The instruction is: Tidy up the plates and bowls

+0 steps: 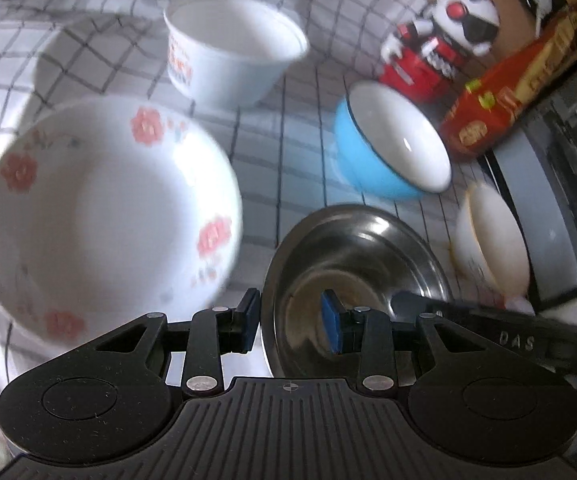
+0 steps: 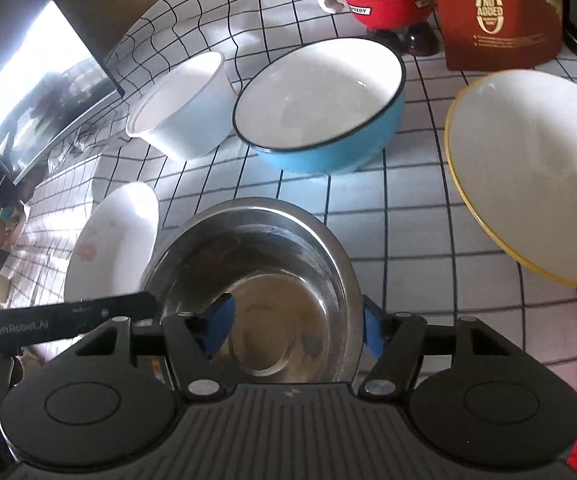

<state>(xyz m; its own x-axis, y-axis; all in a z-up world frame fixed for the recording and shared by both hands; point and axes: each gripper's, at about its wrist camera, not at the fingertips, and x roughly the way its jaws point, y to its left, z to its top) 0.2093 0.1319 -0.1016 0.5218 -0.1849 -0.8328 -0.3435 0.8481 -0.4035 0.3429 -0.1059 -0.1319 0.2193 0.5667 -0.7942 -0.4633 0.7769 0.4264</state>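
From the left wrist, the left tongs [image 1: 292, 318] straddle the near-left rim of the steel bowl [image 1: 372, 248], one pad outside, one inside (whether they press the wall I cannot tell). The flowered plate [image 1: 104, 216] lies just left, on the checked surface [image 1: 288, 152].

From the right wrist, the right tongs [image 2: 298, 330] are spread across the same steel bowl's [image 2: 256, 264] near right rim, blue pads either side. Beyond stand the blue bowl [image 2: 328, 120], white bowl [image 2: 184, 112] and yellow-rimmed plate [image 2: 536, 168].
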